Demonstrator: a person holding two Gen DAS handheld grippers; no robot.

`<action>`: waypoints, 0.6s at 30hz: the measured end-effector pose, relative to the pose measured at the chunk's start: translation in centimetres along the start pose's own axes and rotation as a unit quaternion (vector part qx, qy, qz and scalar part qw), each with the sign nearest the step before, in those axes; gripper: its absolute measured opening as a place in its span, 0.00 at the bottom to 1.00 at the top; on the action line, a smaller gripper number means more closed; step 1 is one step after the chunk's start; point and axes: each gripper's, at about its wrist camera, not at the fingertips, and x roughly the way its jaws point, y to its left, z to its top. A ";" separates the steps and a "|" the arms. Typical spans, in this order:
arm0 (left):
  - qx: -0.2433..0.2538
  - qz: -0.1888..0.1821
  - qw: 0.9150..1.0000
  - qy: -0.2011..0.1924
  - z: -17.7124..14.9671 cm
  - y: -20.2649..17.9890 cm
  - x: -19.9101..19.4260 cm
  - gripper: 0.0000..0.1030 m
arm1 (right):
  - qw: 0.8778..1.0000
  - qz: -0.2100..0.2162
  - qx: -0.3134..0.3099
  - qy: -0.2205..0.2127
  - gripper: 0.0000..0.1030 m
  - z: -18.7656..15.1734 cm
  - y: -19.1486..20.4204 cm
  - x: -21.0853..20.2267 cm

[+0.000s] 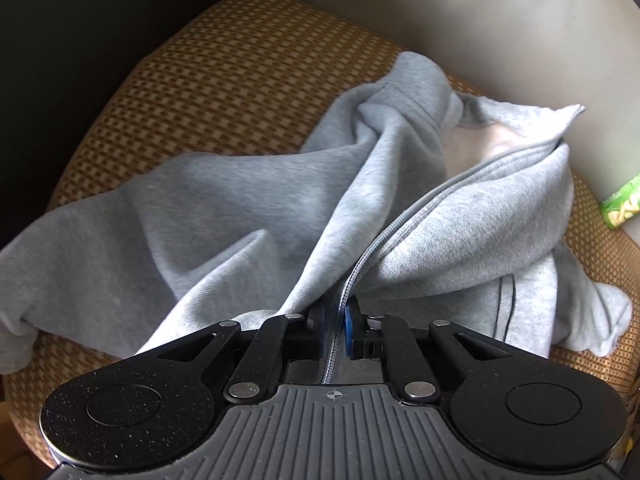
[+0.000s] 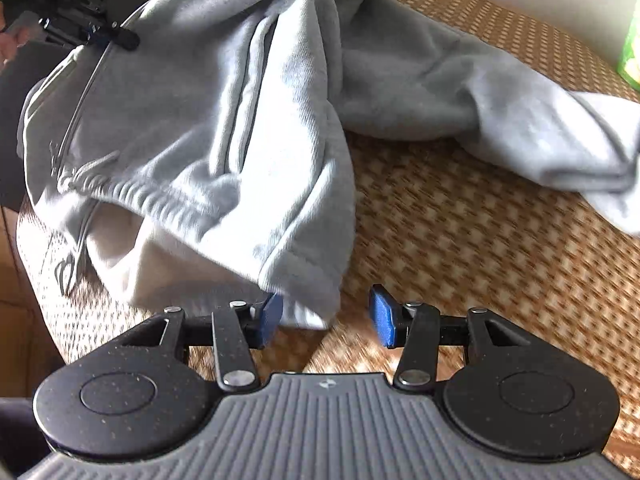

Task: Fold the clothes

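Observation:
A light grey zip-up sweatshirt (image 1: 224, 208) lies crumpled on a woven tan cushion (image 1: 240, 72). My left gripper (image 1: 335, 330) is shut on the sweatshirt's zipper edge (image 1: 384, 236), which runs up and away from the pads. In the right wrist view the same sweatshirt (image 2: 192, 120) hangs lifted, its ribbed hem and white lining facing me. My right gripper (image 2: 326, 316) is open, its blue pads on either side of the hem's lower corner (image 2: 308, 304). The left gripper (image 2: 80, 20) shows at the top left, holding the zipper.
The woven cushion (image 2: 460, 240) stretches to the right of the sweatshirt. A sleeve (image 2: 520, 120) lies across it at the right. A green packet (image 1: 622, 200) sits at the cushion's right edge by a pale backrest (image 1: 480, 20). Dark floor lies beyond the left edge.

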 end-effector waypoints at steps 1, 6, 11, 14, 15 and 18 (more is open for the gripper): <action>-0.002 0.001 1.000 0.002 0.0 0.1 -0.1 0.05 | 1.000 0.004 -0.001 0.000 0.25 0.2 0.1 0.3; 0.013 -0.023 1.000 0.011 -0.7 -1.0 -0.8 0.05 | 0.999 0.028 0.003 -0.018 0.11 0.5 -0.2 -4.3; 0.060 -0.079 0.995 0.023 -3.5 -5.2 -2.1 0.07 | 0.999 0.035 0.011 -0.034 0.10 -1.5 -0.3 -12.9; 0.097 -0.102 0.989 0.052 -6.6 -7.5 -1.5 0.18 | 0.999 0.034 0.028 -0.007 0.10 -4.2 0.2 -15.4; 0.114 -0.098 0.986 0.066 -7.8 -8.1 -0.7 0.26 | 0.999 0.031 0.032 0.007 0.10 -5.3 0.5 -15.7; 0.143 -0.064 0.980 0.121 -11.5 -8.9 3.5 0.33 | 0.993 0.037 0.083 0.079 0.11 -9.2 -0.1 -12.3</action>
